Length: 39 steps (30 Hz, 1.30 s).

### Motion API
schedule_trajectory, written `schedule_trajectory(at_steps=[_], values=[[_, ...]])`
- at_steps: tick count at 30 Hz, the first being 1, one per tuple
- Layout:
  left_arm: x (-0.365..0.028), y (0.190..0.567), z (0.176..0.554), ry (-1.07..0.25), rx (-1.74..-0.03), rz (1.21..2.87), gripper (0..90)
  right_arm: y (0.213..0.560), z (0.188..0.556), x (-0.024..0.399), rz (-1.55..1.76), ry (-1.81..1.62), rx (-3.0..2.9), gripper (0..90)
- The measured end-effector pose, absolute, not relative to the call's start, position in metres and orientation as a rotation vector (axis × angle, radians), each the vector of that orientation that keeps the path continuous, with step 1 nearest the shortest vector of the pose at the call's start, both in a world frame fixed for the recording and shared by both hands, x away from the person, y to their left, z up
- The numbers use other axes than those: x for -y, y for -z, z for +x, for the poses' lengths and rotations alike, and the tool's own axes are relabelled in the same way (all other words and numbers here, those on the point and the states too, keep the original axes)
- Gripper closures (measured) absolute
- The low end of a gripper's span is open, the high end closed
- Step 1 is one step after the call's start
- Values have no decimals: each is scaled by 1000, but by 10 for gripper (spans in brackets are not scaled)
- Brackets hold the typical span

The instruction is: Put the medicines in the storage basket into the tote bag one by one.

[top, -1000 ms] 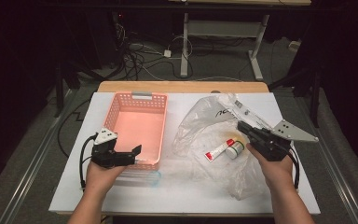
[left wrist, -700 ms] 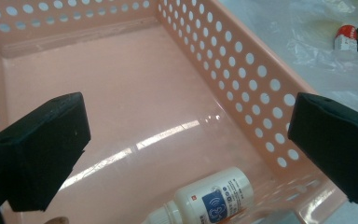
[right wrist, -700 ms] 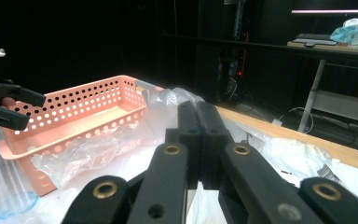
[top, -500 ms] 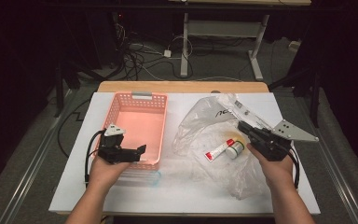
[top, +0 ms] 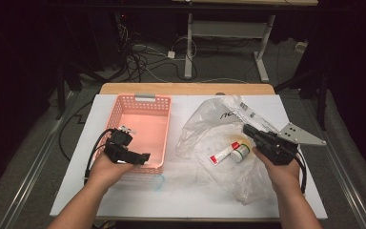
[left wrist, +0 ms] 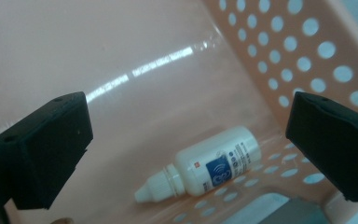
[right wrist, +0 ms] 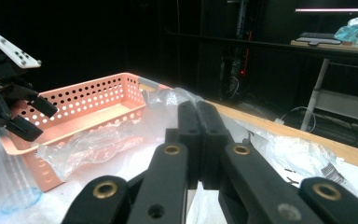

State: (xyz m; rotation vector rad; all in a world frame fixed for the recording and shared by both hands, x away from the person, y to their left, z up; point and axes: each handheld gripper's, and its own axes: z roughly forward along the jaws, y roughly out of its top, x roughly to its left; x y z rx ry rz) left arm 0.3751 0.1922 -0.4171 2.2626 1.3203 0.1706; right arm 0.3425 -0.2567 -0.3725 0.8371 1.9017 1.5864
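L gripper [top: 145, 156] moved over basket [top: 124, 107], jaws open; R gripper [top: 246, 129] unmoved.

This looks like a lab or recording workroom: beyond the left gripper [top: 145, 156] and right gripper [top: 246, 130], past the white-topped table [top: 190, 195], loose cables [top: 143, 57] snake over grey carpet among desk legs [top: 189, 43], with black surroundings on every side.
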Motion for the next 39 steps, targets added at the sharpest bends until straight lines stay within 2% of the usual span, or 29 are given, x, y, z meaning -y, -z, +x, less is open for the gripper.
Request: schedule_trajectory(at_steps=[3,6,12,13,14,18,20,22,30,34,39], values=[[-194,418,378,-131,-1330,2309,74,372,342,257,839,-1589,-1901,900],[-195,415,376,-102,-1310,2323,227,372,342,257,840,-1587,-1904,900],[-190,407,366,-130,-1206,2351,637,373,341,257,838,-1587,-1903,900],[-189,406,365,-146,-1202,2353,645,373,341,256,845,-1589,-1901,900],[-188,403,363,-167,-1192,2347,691,373,341,256,844,-1589,-1901,900],[-188,397,364,-103,-1183,2362,798,372,340,256,842,-1585,-1906,900],[-187,398,367,-56,-1187,2405,881,372,340,256,843,-1588,-1905,900],[-186,403,370,-7,-1211,2437,883,372,340,256,846,-1587,-1907,900],[-178,409,379,10,-1312,2478,881,372,340,256,850,-1592,-1898,900],[-179,409,381,44,-1327,2465,880,372,340,257,853,-1589,-1897,900],[-176,409,380,60,-1294,2531,882,372,340,256,850,-1590,-1897,900]])
